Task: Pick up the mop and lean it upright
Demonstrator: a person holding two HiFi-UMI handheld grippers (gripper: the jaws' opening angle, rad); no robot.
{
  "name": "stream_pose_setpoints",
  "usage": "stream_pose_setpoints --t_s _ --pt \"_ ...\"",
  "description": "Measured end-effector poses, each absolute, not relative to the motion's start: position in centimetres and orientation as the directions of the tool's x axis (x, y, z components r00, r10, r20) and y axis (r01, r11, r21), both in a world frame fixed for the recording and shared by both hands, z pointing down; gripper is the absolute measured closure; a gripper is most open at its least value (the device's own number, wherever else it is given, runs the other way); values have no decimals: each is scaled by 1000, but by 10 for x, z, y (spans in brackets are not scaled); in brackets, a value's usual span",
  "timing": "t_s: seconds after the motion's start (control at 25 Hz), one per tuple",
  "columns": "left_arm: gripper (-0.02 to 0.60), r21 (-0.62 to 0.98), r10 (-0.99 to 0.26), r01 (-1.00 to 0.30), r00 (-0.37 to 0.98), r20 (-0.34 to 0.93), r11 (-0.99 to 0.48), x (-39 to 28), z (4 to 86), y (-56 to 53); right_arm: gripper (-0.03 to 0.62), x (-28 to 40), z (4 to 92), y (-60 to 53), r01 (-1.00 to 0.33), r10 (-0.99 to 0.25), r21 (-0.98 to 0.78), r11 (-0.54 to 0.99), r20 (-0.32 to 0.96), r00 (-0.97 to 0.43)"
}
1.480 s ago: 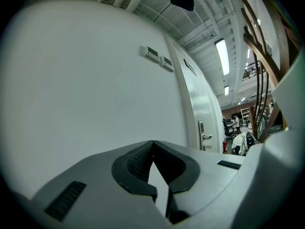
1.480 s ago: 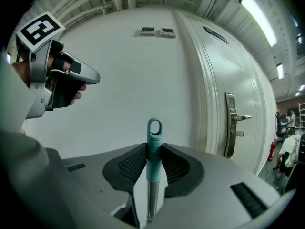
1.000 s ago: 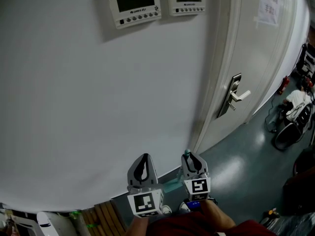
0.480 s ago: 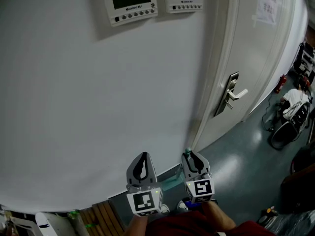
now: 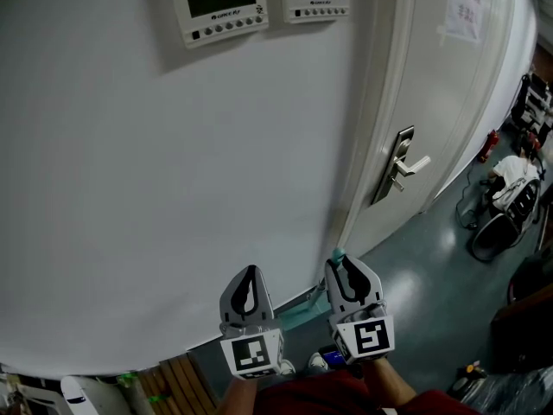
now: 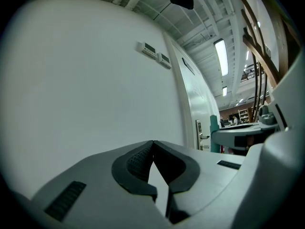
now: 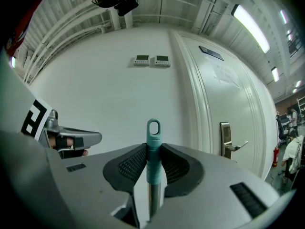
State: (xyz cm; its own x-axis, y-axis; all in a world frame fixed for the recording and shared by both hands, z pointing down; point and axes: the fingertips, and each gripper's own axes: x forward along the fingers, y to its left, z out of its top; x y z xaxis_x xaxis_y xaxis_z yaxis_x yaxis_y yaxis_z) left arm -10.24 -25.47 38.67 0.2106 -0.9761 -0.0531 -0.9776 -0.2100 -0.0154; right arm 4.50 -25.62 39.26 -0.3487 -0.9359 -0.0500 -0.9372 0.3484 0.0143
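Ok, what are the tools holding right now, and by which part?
The right tool grips the mop by the teal sleeve at the top of its handle, just below the hanging loop. The left tool is shut and empty.

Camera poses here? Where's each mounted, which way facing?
Head view: on the person's head, looking forward and down at the white wall and door; shows left claw, right claw, a forearm, red clothing.
Left gripper view: on the left claw, facing the wall along its shut, empty jaws; right claw at right edge.
Right gripper view: on the right claw, facing wall and door; jaws clamp the teal mop handle.
Shared: all three see the wall panels and door handle.
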Motion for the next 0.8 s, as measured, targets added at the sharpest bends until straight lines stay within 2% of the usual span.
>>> stream_pose_setpoints --t_s 0.32,0.8 --pt "568 -10 -971 -975 224 -83 -224 -97 370 -251 487 52 346 -246 -933 -927 20 360 -107 -360" --pt "568 -22 -967 -973 229 -107 -228 -95 356 -242 487 52 341 -241 -928 -920 2 372 -130 -369"
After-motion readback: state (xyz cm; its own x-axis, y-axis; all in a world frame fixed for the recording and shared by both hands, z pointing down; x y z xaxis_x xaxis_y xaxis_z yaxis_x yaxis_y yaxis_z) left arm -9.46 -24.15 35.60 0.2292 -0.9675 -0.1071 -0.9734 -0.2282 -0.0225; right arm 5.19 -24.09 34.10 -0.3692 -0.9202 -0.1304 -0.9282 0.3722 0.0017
